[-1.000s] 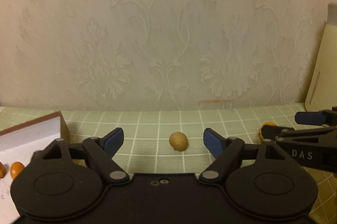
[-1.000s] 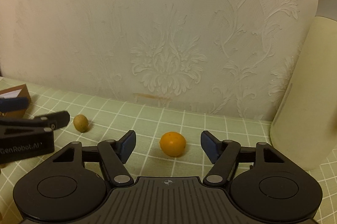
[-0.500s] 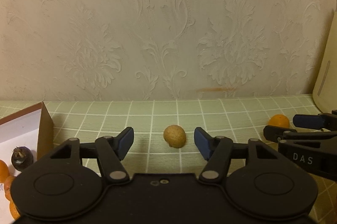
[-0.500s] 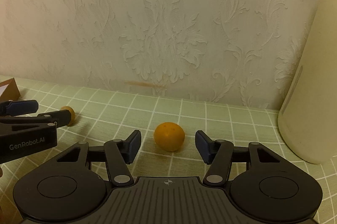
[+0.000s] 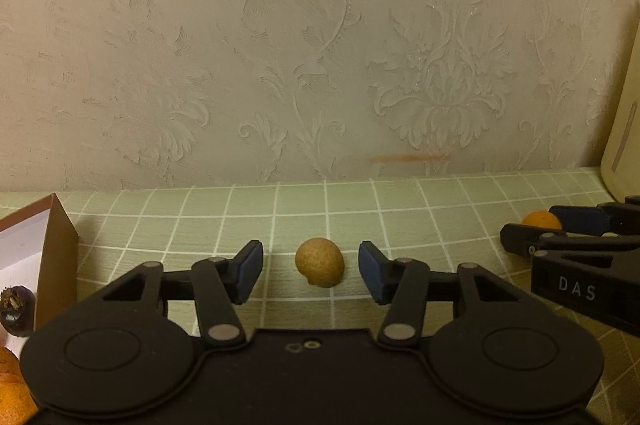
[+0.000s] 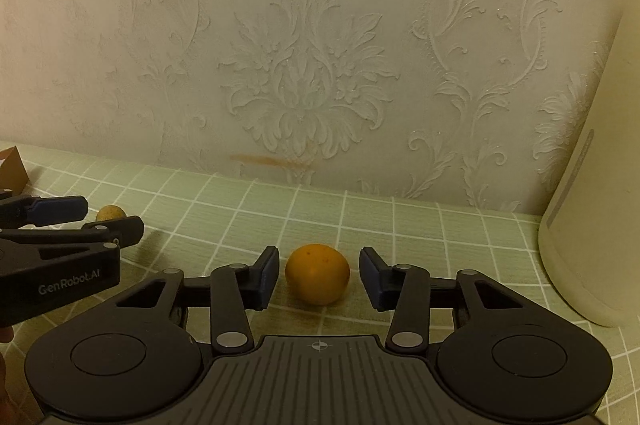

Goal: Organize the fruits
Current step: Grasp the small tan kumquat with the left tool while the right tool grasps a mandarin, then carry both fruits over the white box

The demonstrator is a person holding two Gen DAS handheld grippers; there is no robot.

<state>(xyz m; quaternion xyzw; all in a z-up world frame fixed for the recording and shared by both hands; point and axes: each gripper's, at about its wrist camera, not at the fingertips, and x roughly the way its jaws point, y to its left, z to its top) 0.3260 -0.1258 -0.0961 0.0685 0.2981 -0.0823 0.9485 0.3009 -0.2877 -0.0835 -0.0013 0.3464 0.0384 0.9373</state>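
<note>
Left tongs (image 5: 311,270) closing around brown fruit (image 5: 319,261), right tongs (image 6: 318,277) around orange fruit (image 6: 317,278), neither touching yet.

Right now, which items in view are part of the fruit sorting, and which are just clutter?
Job:
- tan fruit, between the closing left claw pads, not yet touched
- orange fruit, between the closing right claw pads, not yet touched
- brown box with fruit already inside

Clutter:
- cream bottle
- checked tablecloth
</note>
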